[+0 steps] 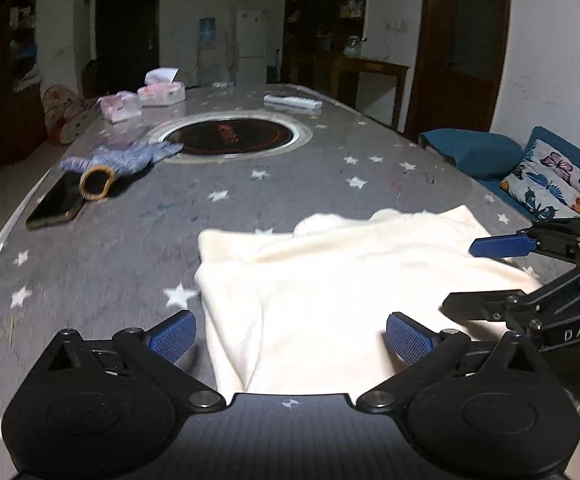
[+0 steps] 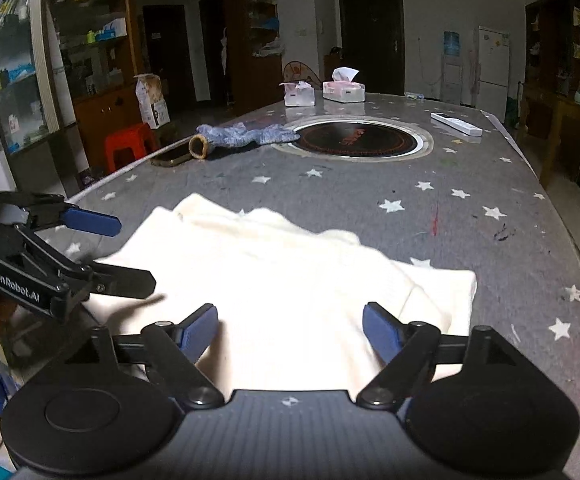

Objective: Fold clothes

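A cream-white garment [image 1: 329, 276] lies folded in layers on the grey star-patterned tablecloth [image 1: 130, 240], near the table's front edge. My left gripper [image 1: 290, 334] hovers open over its near left part, blue pads wide apart, nothing pressed between them. My right gripper [image 1: 459, 276] stands open over the garment's right side. In the right wrist view the garment [image 2: 290, 276] fills the foreground under my open right gripper [image 2: 290, 320], and the left gripper [image 2: 136, 252] is open at the garment's left edge. A hand holding it shows at the far left.
A dark phone [image 1: 56, 202], a blue knitted glove [image 1: 130, 158], two tissue boxes [image 1: 162, 92] and a white remote [image 1: 291, 101] lie around a round hob [image 1: 230, 138] set in the table. A blue sofa with a butterfly cushion [image 1: 557, 184] stands right; a red stool [image 2: 126, 148] stands left.
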Demonstrator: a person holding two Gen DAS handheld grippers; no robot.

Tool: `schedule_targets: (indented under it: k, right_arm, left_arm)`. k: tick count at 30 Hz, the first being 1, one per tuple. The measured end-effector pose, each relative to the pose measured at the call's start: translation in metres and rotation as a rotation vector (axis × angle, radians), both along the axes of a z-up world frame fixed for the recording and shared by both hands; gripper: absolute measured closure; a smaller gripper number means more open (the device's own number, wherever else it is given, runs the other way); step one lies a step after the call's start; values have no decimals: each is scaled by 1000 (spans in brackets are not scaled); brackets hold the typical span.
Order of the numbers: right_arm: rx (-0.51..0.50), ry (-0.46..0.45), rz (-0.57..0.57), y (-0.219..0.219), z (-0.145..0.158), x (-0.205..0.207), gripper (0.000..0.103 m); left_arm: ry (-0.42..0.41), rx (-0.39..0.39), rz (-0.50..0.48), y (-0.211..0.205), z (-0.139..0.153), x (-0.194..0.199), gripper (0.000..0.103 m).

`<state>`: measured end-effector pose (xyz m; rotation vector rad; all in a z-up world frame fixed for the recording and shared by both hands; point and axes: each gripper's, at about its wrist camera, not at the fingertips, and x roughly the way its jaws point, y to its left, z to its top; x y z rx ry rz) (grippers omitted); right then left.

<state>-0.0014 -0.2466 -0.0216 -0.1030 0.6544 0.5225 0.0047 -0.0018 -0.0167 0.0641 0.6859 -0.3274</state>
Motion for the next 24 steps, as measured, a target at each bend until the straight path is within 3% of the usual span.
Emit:
schedule_targets:
  k: [8,16,24]
  right_arm:
    - [-45,-22,28,12,-6,-7,0]
    - [-71,-32,9,19,-11,-7,0]
    - [-79,-13,3,20,-11,-5,0]
  left_arm:
    - [60,13,55,3,-4,-3,0]
    - [119,-20,89,8,-8,0,0]
    - [128,-7,108,5,-8,2,0]
